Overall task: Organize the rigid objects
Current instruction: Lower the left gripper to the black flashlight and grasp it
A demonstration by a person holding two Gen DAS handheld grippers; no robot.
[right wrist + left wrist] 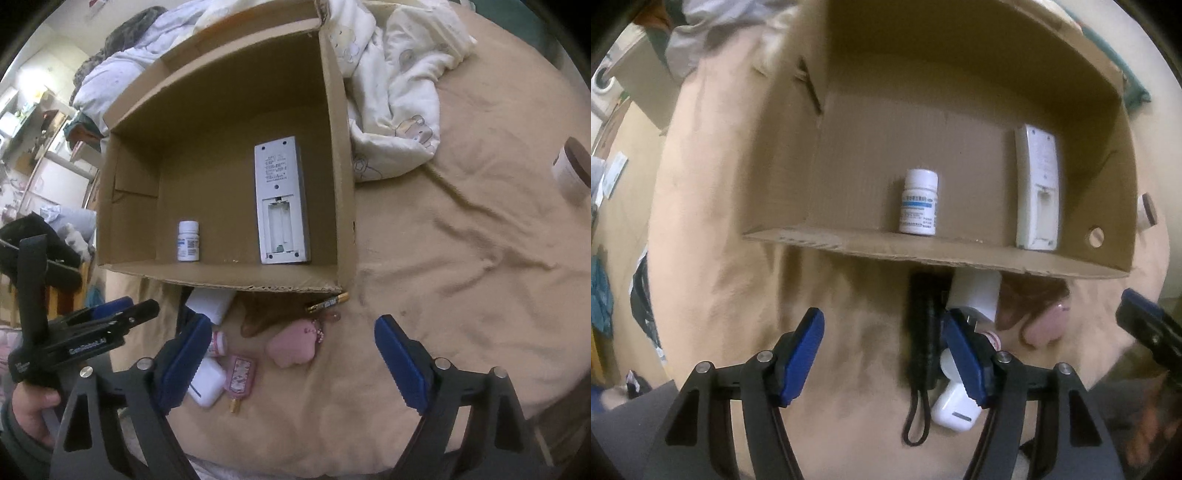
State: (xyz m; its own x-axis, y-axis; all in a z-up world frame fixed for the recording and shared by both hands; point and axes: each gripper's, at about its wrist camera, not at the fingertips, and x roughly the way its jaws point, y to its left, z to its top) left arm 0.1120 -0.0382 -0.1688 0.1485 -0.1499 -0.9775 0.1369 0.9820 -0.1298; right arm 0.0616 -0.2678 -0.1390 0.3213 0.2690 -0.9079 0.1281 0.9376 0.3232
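Note:
An open cardboard box (960, 254) (229, 275) lies on the tan bed. Inside stand a white pill bottle (919, 201) (188, 240) and a white remote (1038, 192) (282, 203), face down with its battery bay open. In front of the box lie a black flashlight (923, 332) with a strap, a white adapter (975, 295) (208, 304), a white earbud case (955, 410) (207, 382), a pink plush keychain (1043, 325) (291, 349), a pink sanitizer holder (240, 374) and a battery (328, 302). My left gripper (886, 354) hangs open over the flashlight. My right gripper (291, 358) is wide open above the plush.
A crumpled white blanket (391, 92) lies right of the box. A jar with a brown lid (572, 173) (1147, 214) rests at the far right of the bed. Bedding is piled behind the box, with shelves at the far left. A hand (29, 410) holds the left gripper's handle.

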